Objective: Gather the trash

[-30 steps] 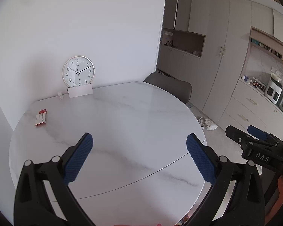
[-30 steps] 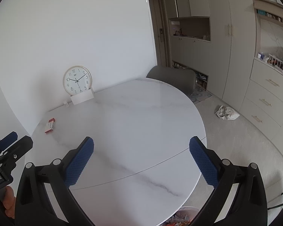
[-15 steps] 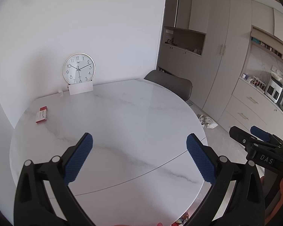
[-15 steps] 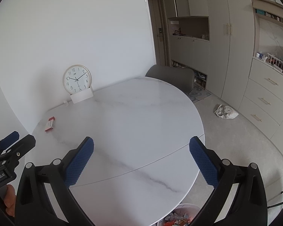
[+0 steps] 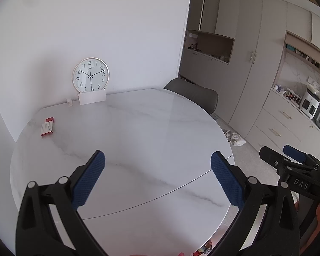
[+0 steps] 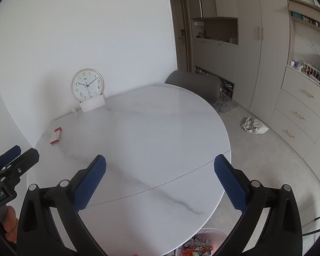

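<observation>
Both grippers, left [image 5: 157, 178] and right [image 6: 160, 180], hover spread apart and unladen above the marble table [image 6: 151, 132]. Collection looks nearly finished: the waste bin [image 6: 199, 246] sits at 6 o'clock. Likely next is the crumpled wrapper [image 6: 253, 125] on the floor at 2 o'clock.

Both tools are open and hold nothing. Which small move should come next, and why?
Probably reach the left tool toward the red box at the table's far left edge. It is the only small loose item on the table, both tools are empty, and the bin below the near edge already holds scraps.
</observation>
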